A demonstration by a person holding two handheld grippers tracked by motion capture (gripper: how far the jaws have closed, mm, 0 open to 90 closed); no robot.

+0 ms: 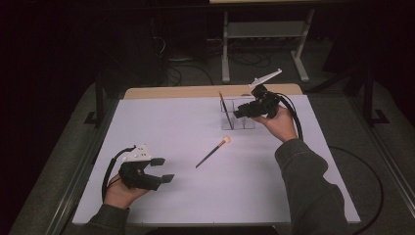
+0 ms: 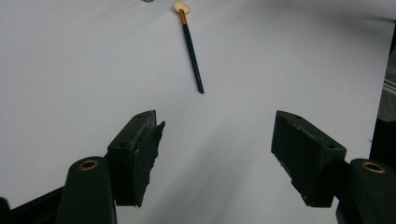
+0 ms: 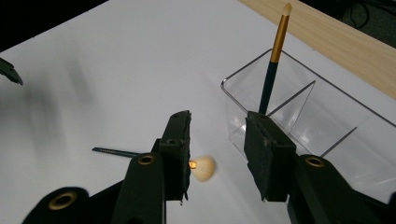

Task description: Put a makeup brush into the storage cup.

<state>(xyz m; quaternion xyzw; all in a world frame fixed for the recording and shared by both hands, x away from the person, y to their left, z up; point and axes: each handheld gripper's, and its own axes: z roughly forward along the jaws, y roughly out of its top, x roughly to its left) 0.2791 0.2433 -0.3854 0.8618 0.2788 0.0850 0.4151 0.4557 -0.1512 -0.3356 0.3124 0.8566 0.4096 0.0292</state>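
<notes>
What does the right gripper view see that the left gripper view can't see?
The right gripper view alone has the clear box with a brush standing in it, the wooden table edge, and the right tongs, open with nothing between them. The left gripper view alone has the left tongs, wide open and empty. Both see the white table and the brush lying flat.
</notes>
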